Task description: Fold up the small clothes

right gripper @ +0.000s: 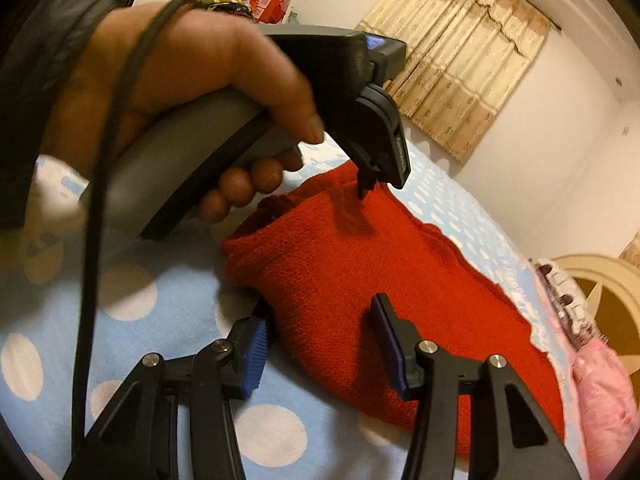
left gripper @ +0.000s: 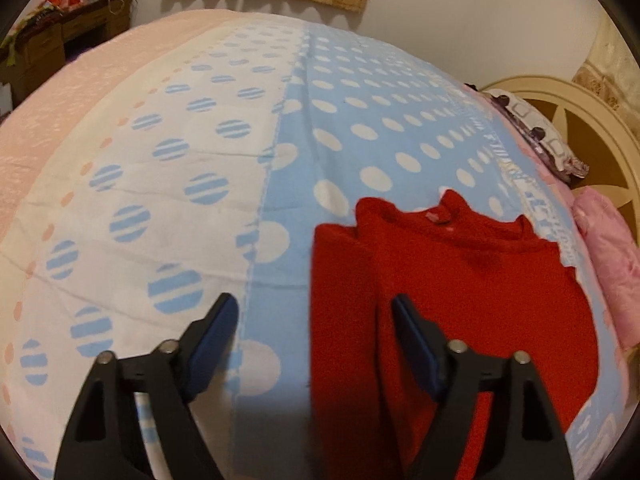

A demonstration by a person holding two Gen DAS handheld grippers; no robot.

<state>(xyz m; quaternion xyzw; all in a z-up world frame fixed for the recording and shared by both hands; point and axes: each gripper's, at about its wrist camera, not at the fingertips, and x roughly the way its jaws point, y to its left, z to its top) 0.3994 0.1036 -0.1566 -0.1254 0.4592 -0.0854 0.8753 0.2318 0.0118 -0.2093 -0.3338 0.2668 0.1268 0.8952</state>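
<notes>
A small red knitted sweater (left gripper: 460, 280) lies on the blue polka-dot bed cover (left gripper: 340, 120), collar toward the headboard, one side folded over the body. My left gripper (left gripper: 314, 344) is open and empty, just above the sweater's near left edge. In the right wrist view the sweater (right gripper: 360, 292) lies ahead, and my right gripper (right gripper: 318, 344) is open and empty, its jaws astride the sweater's near edge. The left gripper's body (right gripper: 344, 92), held by a hand, hovers over the sweater's far end; its fingertips are hidden there.
A pink folded cloth (left gripper: 612, 256) and a patterned pillow (left gripper: 536, 132) lie by the cream headboard (left gripper: 592, 120) on the right. A wooden desk (left gripper: 60, 40) stands at far left. Curtains (right gripper: 460, 60) hang on the wall.
</notes>
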